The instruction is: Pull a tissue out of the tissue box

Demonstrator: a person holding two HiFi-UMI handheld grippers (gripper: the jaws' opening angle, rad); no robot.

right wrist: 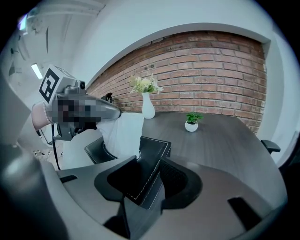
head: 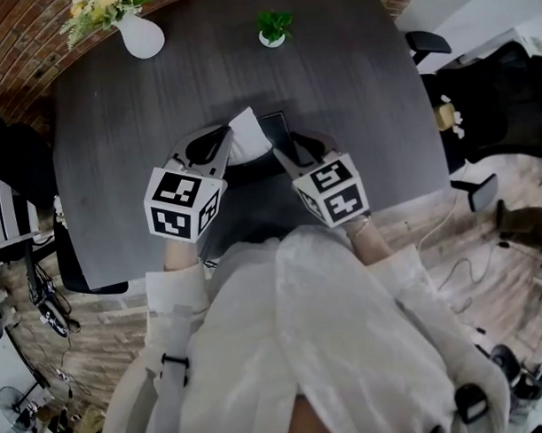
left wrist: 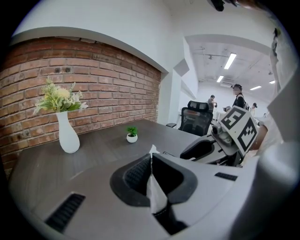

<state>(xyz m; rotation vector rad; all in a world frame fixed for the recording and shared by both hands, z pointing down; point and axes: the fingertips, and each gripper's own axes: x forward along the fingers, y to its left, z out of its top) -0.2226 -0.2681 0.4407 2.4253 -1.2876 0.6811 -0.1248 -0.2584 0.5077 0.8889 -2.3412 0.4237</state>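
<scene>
The left gripper (left wrist: 151, 157) is closed tightly on the white tissue (left wrist: 156, 190), just above the tissue box (right wrist: 154, 145). The right gripper (right wrist: 148, 158) is clamped on the near edge of this black box. The tissue comes up out of the box's opening.

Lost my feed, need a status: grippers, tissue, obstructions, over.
Left gripper shut on tissue, partly out. Right gripper shut on tissue box rim. Vase, potted plant far back, nothing blocking.
</scene>
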